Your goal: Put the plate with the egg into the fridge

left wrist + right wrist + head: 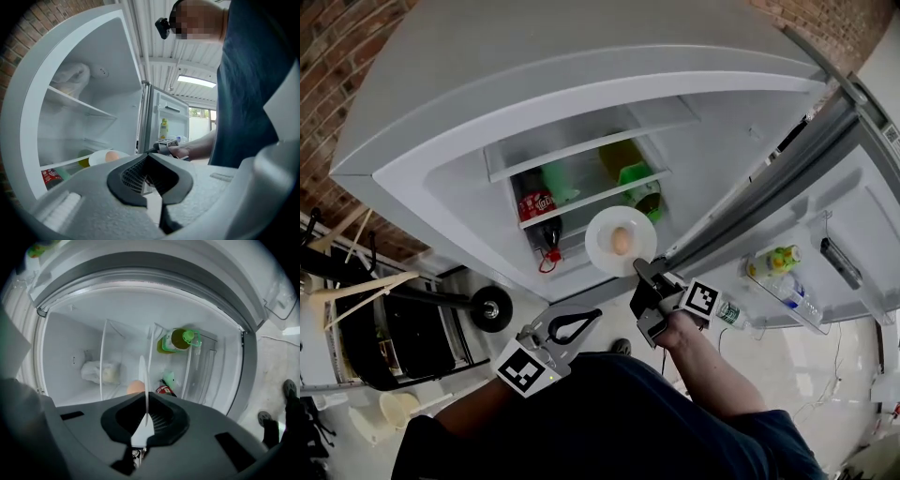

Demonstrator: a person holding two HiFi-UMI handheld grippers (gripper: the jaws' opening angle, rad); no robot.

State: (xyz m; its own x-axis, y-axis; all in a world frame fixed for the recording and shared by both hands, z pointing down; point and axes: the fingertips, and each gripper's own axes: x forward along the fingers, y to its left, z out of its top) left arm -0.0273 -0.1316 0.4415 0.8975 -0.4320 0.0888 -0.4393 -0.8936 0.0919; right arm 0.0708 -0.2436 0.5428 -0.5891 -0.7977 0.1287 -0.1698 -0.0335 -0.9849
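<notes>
Currently the right gripper (643, 272) pinches the near rim of the plate (602, 248), its jaws closed down on the thin edge. The plate sits at the centre of the head view, held in the air at the mouth of the open fridge (469, 122). The egg (621, 241) lies loose on its middle. The left gripper (589, 317), lower left of frame, has its jaws pressed together on nothing and is well apart from the plate.

Step in hand, as I judge it: sliding the plate onto a shelf (581, 199).
- Keep the plate level. The egg is round and unrestrained, so a tilt would likely roll it off.
- The grip is on one rim only and the far side may droop. Go straight in, slowly.
- Aim between the cola bottle (542, 211) at left and the green-capped bottle (642, 192) at right.
- Set it flat before letting go.

Hard to read:
- In the head view the plate covers the shelf spot below it, so free room there cannot be told.
- The right gripper view shows the plate edge-on, with the egg half behind the gripper body.
- The contents of the white bag (99, 372), left of centre in that view, are unclear.
- Whether the plate is over the shelf edge or short of it cannot be told.
</notes>
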